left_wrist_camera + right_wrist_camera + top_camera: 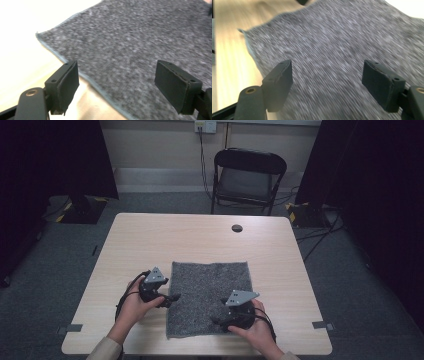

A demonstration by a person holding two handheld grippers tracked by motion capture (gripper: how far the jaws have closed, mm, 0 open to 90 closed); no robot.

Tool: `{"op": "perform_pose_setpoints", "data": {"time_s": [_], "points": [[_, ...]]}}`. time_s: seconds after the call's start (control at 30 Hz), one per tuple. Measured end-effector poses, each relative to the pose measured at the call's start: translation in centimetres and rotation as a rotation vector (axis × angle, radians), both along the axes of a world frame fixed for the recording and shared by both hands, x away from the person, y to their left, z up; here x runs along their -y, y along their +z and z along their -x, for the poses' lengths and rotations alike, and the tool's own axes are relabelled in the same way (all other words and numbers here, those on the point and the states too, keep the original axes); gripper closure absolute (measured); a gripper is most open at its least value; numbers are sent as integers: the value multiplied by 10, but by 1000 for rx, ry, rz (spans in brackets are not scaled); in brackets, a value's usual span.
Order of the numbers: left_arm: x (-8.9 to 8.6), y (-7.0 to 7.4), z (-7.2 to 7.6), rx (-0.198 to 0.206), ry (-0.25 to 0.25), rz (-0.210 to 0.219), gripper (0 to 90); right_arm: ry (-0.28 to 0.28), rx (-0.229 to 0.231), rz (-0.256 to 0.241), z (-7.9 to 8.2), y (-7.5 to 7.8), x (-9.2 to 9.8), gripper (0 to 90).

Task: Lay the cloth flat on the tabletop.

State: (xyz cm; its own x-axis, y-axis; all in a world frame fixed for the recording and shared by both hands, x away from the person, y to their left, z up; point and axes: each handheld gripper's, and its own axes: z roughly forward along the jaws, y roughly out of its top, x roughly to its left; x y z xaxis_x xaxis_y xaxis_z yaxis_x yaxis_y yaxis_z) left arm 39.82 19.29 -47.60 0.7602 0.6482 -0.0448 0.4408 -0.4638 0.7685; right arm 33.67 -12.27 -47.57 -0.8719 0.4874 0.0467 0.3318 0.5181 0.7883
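Nearest the lens in the left gripper view: two black jaws spread wide apart, nothing between them, straddling the stitched edge of a grey felt mat (140,47). Left pad (65,87) over bare pale wood, right pad over felt, mat corner ahead and to the left of the jaws.

Same spread in the right gripper view: jaws standing well apart and empty, both over the felt, picture smeared by blur. Mat's edge and a corner ahead-left of the left jaw, wood of the table (229,57) beyond that edge.

From the high view: left gripper (167,301) held in the left hand (134,306) just beside the mat's left edge, jaws pointing toward the felt, grey three-cornered plate on top, black cable looping back toward the wrist. Right gripper (218,321) in the right hand (259,329) over the mat's near right part, jaws pointing toward the left gripper. Mat lying flat between and ahead of both grippers, its far edge well away from them. Beige sleeve cuff behind the left wrist.

Round cable hole (237,228) in the tabletop far ahead of the grippers, beyond the mat. Black folding chair (247,179) past the table's far edge. Grey carpet around, dark curtains at both sides.
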Motion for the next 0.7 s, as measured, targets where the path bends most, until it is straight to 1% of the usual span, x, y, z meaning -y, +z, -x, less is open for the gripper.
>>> {"op": "perform_pose_setpoints", "data": {"time_s": [0.03, 0.07, 0.1, 0.13, 0.17, 0.23, 0.27, 0.33, 0.37, 0.4, 0.47, 0.53, 0.57, 0.6, 0.63, 0.7], "points": [[-1, 0, -3, 7, 2, -1, 193, 6, -1, -4, 0, 0, -4, 245], [-1, 0, -5, 0, 6, 10, 193, 11, -1, -8, -1, 1, -8, 245], [-2, 1, -9, 3, 11, 2, 192, 17, -1, -9, -2, 1, -10, 245], [-2, 1, -12, -5, 12, 6, 192, 22, -2, -10, -2, 1, -14, 246], [-3, 2, -15, 1, 16, 2, 191, 28, -2, -14, -3, 1, -17, 247], [-3, 1, -20, -11, 20, 25, 189, 36, -5, -20, -4, 2, -23, 249], [-4, 0, -24, -15, 21, 28, 189, 42, -9, -20, -5, 2, -26, 253], [-3, -2, -30, -20, 28, 28, 189, 51, -9, -19, -6, 1, -33, 255], [-4, -3, -33, -19, 29, 22, 189, 60, -15, -19, -7, 1, -36, 255], [-3, -3, -35, -23, 32, 30, 189, 69, -17, -17, -8, 1, -40, 255], [-3, -3, -39, -23, 35, 27, 187, 83, -13, -16, -9, 2, -45, 259], [-2, -2, -45, -19, 33, 19, 186, 99, -13, -16, -9, 3, -52, 257], [-1, -1, -48, -21, 38, 31, 187, 108, -10, -11, -10, 3, -55, 257], [-1, 0, -50, -24, 37, 34, 188, 118, -15, -16, -10, 3, -58, 255], [-1, 1, -53, -24, 37, 26, 188, 120, -21, -16, -10, 3, -60, 255], [-1, 3, -58, -25, 46, 27, 188, 135, -21, -13, -11, 2, -64, 254]]}}
